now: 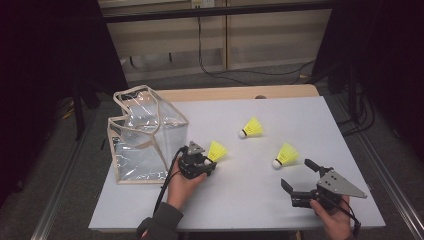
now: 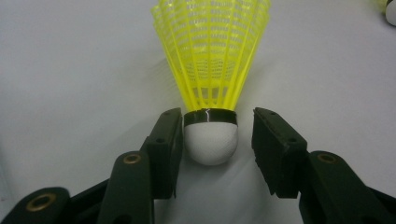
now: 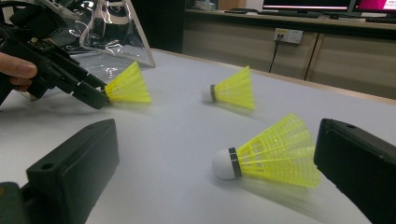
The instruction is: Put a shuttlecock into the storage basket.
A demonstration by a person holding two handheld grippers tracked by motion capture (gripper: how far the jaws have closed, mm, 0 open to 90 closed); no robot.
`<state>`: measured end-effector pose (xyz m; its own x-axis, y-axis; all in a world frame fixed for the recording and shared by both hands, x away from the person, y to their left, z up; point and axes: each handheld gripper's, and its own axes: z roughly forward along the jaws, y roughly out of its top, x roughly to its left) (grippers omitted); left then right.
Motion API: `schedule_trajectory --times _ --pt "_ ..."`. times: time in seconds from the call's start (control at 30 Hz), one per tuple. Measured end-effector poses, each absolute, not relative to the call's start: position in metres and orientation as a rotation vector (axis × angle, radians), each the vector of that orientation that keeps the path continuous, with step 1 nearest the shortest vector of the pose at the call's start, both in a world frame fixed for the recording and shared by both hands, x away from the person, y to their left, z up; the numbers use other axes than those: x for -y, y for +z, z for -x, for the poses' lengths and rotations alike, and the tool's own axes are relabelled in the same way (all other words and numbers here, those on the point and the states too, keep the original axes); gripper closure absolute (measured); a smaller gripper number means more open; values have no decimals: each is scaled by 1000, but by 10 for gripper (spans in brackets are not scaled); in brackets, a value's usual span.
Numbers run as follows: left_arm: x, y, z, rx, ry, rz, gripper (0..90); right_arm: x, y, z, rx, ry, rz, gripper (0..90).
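Note:
Three yellow shuttlecocks with white cork heads lie on the white table [image 1: 250,205]. The nearest one to the bag [image 1: 218,150] [image 2: 211,70] lies between the jaws of my left gripper [image 1: 207,162] [image 2: 217,123]. The left pad touches its cork, while a gap remains on the right side, so the jaws are open around it. In the right gripper view, my left gripper [image 3: 100,95] meets that shuttlecock [image 3: 128,86]. My right gripper [image 1: 296,173] [image 3: 217,128] stands wide open, just short of another shuttlecock [image 1: 285,155] [image 3: 273,154]. The third [image 1: 251,128] [image 3: 231,88] lies farther back.
A clear plastic bag with beige trim [image 1: 142,135] [image 3: 107,28] stands open at the table's left, close beside my left gripper. A wooden strip [image 1: 240,93] runs along the table's far edge. Cables lie on the floor beyond.

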<state>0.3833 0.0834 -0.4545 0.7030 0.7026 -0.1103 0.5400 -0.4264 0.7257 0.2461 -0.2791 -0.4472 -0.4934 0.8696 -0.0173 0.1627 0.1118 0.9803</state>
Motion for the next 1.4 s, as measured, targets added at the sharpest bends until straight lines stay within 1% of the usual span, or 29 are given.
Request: schedule_trajectory --times 0.33,0.63,0.77,1.1,1.4 --pt "-86 -454 -386 -954 272 -2133 640 280 -448 -246 -1763 1419 -1008 2" --pt "-87 -451 -387 -1006 223 -2122 646 280 -446 -247 -1757 1421 -1003 2" --pt "-86 -446 -387 -1009 163 -2139 647 281 -446 -247 -1754 1426 -1008 2" --pt "-80 -435 -384 -1015 89 -2120 648 283 -445 -247 -1745 1425 -1017 2" --pt "-80 -410 -385 -977 25 -2137 649 281 -446 -248 -1752 1436 -1010 2"
